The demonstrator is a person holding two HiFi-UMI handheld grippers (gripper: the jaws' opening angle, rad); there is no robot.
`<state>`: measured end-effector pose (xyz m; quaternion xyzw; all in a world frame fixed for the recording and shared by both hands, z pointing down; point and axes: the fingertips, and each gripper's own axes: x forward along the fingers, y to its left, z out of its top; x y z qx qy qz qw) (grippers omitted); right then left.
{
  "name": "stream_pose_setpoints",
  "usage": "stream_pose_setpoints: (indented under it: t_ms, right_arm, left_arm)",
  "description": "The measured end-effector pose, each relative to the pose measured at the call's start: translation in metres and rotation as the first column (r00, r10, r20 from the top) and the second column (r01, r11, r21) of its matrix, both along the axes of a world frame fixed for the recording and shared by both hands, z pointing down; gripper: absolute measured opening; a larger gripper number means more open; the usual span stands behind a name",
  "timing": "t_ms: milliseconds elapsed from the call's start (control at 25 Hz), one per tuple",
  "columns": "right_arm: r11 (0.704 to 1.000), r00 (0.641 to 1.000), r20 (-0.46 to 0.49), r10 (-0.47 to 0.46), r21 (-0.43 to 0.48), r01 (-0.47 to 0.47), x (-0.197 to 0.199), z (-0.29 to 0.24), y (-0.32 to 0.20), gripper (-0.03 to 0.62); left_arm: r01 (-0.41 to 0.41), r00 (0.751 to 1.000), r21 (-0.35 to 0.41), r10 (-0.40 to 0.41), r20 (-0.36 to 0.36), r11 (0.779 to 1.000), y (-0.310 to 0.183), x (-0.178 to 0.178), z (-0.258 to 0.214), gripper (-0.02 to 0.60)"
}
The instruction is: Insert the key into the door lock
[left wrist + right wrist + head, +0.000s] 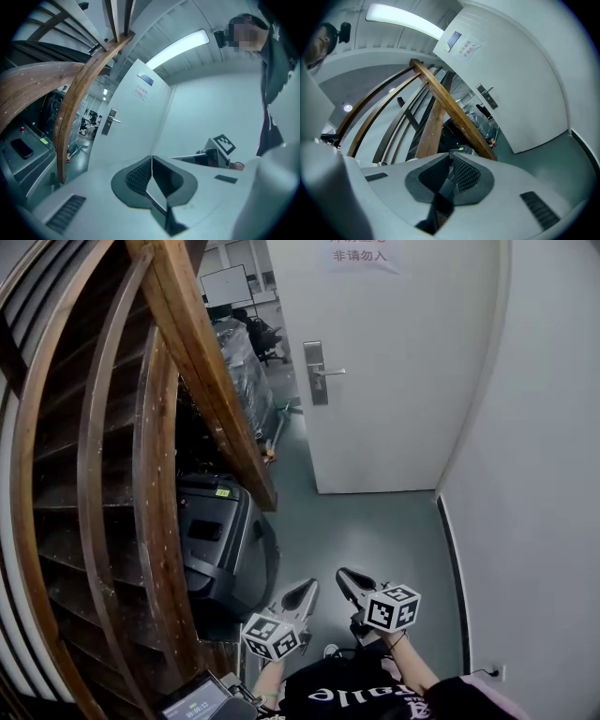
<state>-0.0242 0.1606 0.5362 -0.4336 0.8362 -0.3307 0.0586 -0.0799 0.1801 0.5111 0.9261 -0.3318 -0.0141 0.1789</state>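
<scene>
The white door [394, 381] stands ahead with its silver lock plate and lever handle [316, 372] on its left side. The same lock plate appears small in the left gripper view [108, 123] and in the right gripper view [486, 97]. Both grippers are held low and close to the person's body, far from the door. My left gripper [309, 585] [151, 158] has its pads pressed together with nothing between them. Beside it, my right gripper [343, 574] [451, 157] has its jaws drawn together too. No key shows in any view.
A curved wooden staircase [141, 474] fills the left side, its stringer [225, 381] slanting down toward the door. A dark machine [220, 540] sits under it. A white wall [544, 474] closes the right side. Grey-green floor [375, 531] runs between them to the door.
</scene>
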Motion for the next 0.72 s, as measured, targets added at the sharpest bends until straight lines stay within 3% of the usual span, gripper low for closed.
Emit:
stream_pose_setpoints:
  t_ms: [360,720]
  right_arm:
    - [0.997,0.997,-0.003,0.071,-0.004,-0.071,-0.004,0.001,0.028,0.037]
    - [0.995,0.995,-0.008,0.098,0.001,-0.098,0.003,-0.003,0.033,0.037]
  left_arm:
    - [-0.058,0.998,-0.014,0.058,-0.002,0.998,0.032,-0.006,0.007,0.009]
    - [-0.065,0.998,-0.003,0.065,-0.011,0.998,0.034,-0.005,0.002,0.009]
